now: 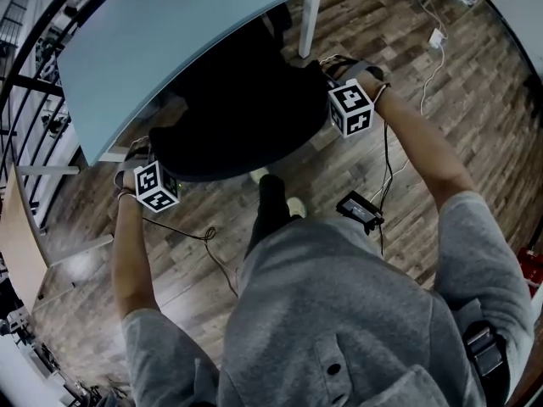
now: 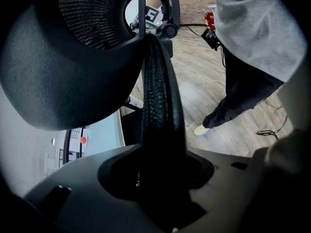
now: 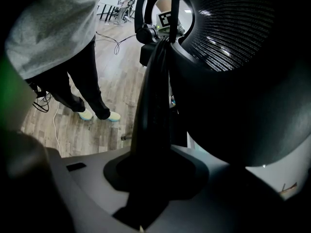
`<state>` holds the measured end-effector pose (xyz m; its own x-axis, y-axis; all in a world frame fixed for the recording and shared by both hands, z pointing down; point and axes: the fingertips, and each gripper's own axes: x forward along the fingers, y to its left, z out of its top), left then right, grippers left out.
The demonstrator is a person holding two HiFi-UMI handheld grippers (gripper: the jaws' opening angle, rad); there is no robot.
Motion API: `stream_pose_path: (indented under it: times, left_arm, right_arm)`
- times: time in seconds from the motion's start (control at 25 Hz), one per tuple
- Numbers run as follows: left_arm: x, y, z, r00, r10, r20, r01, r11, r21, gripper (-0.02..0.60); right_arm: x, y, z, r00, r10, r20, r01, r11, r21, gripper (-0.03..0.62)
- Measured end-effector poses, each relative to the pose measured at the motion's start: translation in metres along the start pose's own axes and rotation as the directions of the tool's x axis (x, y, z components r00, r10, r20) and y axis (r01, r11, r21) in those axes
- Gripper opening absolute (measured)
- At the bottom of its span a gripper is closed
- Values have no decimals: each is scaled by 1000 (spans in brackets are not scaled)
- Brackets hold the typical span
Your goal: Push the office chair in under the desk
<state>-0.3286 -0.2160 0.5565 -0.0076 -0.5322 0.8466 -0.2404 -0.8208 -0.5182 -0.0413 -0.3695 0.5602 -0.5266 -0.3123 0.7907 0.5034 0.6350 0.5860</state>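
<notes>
A black office chair (image 1: 237, 108) stands partly under the light blue desk (image 1: 170, 32), its backrest toward me. In the head view my left gripper (image 1: 140, 158) sits at the left edge of the backrest and my right gripper (image 1: 341, 75) at its right edge. In the left gripper view the left gripper (image 2: 158, 188) is shut on the backrest's black rim (image 2: 158, 96), which runs up between the jaws. The right gripper (image 3: 150, 183) clamps the opposite rim (image 3: 153, 96) the same way beside the mesh back (image 3: 228, 38). The seat and wheels are hidden.
A white desk leg (image 1: 310, 19) stands right of the chair. Cables (image 1: 208, 236) and a black device (image 1: 361, 210) lie on the wooden floor by my feet (image 1: 295, 206). A white cord with an adapter (image 1: 437, 36) lies farther right. A railing (image 1: 25, 83) runs along the left.
</notes>
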Motion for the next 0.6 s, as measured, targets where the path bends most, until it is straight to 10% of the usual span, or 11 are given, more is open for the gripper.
stream_pose_path:
  times: [0.6]
  left_arm:
    - [16,31,1,1000,-14,21,14,1000,-12,193]
  right_arm:
    - [19,-31,-17,1000,-15,-2,15,1000,-12,123]
